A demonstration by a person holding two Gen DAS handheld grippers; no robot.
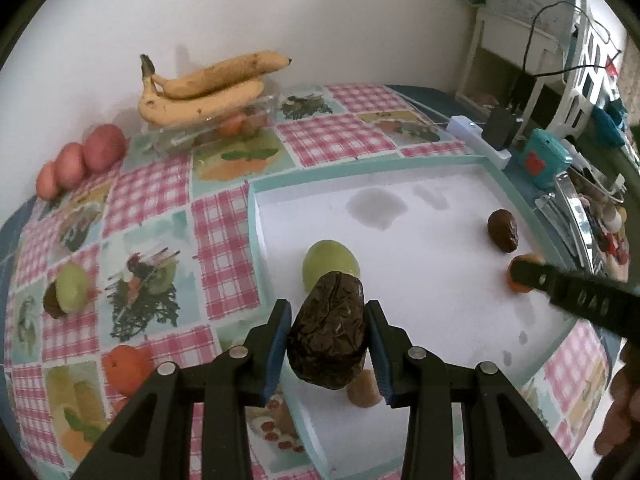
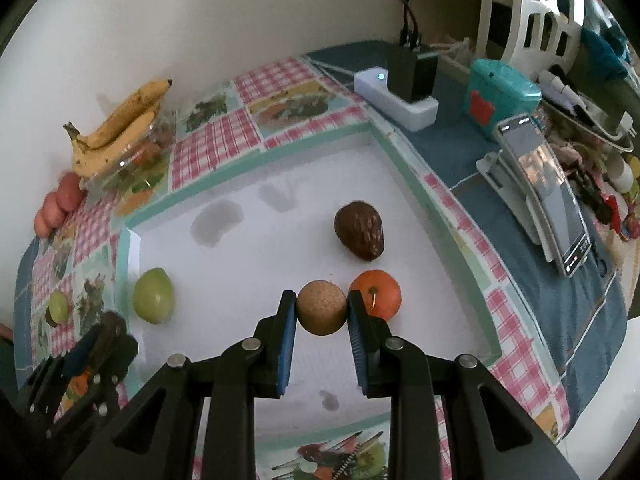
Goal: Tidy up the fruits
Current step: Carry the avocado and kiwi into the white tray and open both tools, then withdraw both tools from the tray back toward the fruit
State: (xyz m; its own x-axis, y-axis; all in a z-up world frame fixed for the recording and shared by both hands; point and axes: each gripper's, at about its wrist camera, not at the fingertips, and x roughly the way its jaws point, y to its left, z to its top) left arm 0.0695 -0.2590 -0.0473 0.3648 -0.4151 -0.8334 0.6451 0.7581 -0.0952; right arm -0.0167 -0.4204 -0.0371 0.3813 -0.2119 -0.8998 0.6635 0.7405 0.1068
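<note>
My left gripper is shut on a dark brown wrinkled fruit, held over the left part of the white tray with its teal rim. Behind it on the tray lies a green fruit, and below it a tan fruit. My right gripper is shut on a tan round fruit low over the tray. An orange lies right beside it. A second dark fruit lies further back. In the right wrist view the left gripper shows at the lower left.
Bananas lie on a clear container by the wall, with red apples to their left. On the checked tablecloth lie a green and a dark fruit and an orange. A power strip, teal box and phone on a stand stand right of the tray.
</note>
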